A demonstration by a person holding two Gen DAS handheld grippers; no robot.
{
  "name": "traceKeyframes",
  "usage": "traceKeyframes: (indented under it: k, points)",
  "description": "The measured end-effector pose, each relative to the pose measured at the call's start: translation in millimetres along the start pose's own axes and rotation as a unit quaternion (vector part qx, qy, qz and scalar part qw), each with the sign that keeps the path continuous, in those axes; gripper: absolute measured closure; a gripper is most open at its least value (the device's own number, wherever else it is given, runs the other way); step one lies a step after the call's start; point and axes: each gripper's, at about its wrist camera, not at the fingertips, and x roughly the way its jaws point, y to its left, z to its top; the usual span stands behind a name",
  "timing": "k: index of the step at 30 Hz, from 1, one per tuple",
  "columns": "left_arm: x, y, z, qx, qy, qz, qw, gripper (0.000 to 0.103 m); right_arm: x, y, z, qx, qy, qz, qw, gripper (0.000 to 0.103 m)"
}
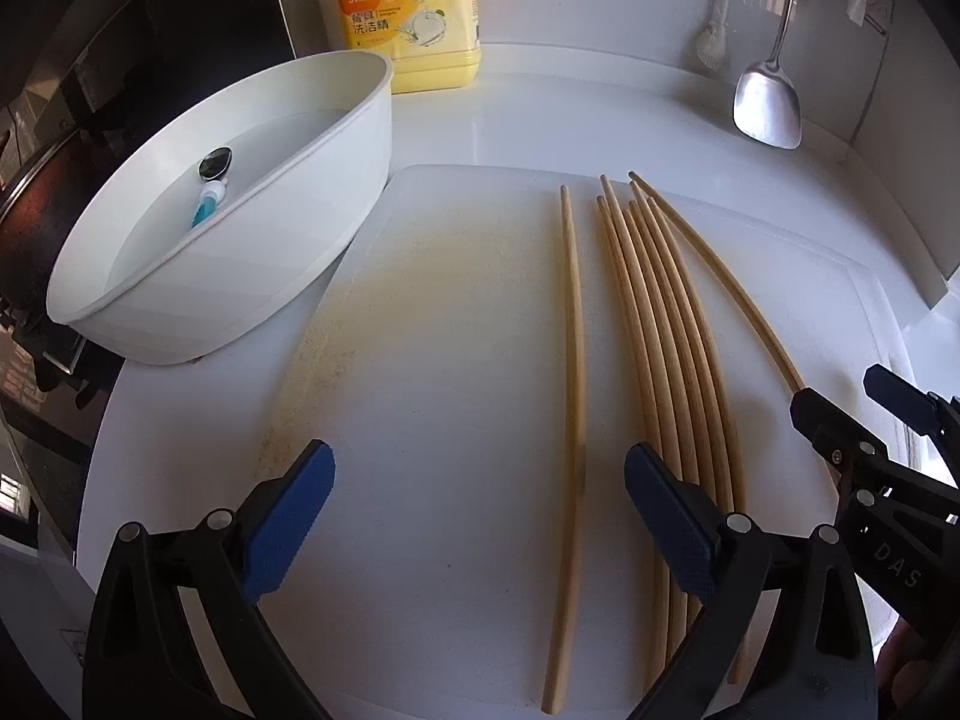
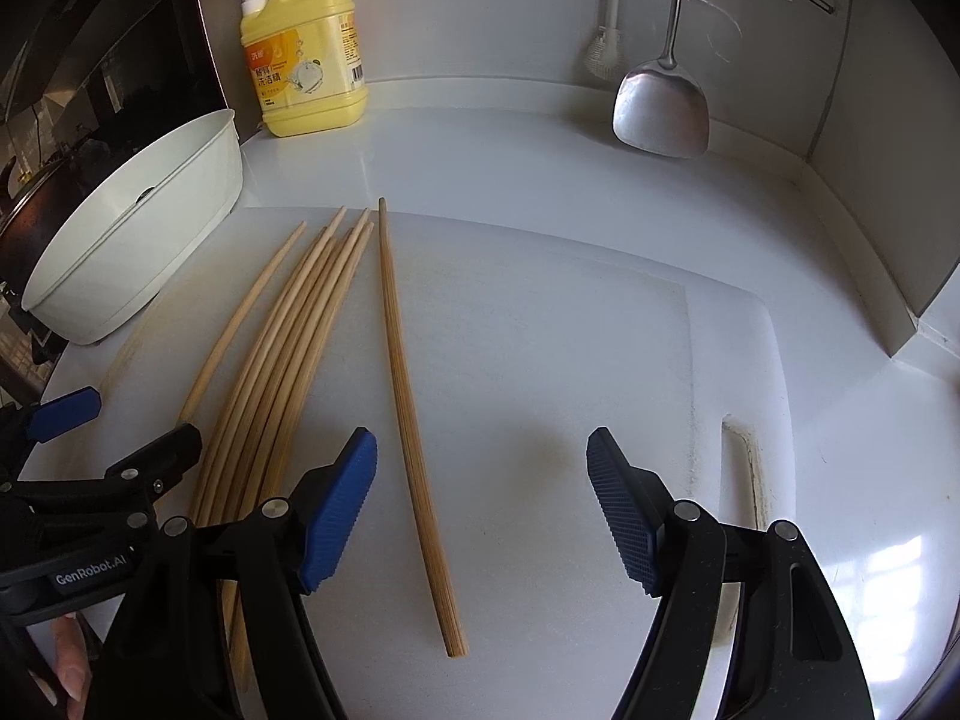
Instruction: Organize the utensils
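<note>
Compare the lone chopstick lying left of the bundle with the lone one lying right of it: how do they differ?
The left lone chopstick lies between the left gripper fingers; the right lone chopstick lies between the right gripper fingers. The left one runs roughly parallel to the bundle; the right one splays away from it toward the near end. Both are plain wood, flat on the white cutting board, ungripped.

Two fisheye views look forward and down from just above a white cutting board point(image 1: 456, 360), close to it. The left wrist view sits left, the right wrist view right (each catches the other gripper at its edge). Both share the chopsticks point(image 1: 660, 324), yellow bottle point(image 2: 306, 60) and steel spatula point(image 2: 660, 102).
</note>
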Motion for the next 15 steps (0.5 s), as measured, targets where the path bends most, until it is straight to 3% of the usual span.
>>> traceKeyframes:
  k: [6,12,15]
  points:
    - [4.8,0.3,5.5,-0.012,-0.002,-0.008,0.9999,0.009,5.7,6.7,7.2,-0.029,-0.009,-0.01,0.999,0.035]
    - [-1.4,-5.7,4.8,-0.01,-0.006,-0.03,0.9995,0.032,7.3,4.5,5.5,-0.029,-0.011,0.01,0.999,0.043]
    - [-3.4,-9.2,6.0,-0.007,-0.006,-0.034,0.9994,0.042,5.7,8.5,5.4,-0.037,-0.011,0.017,0.999,0.055]
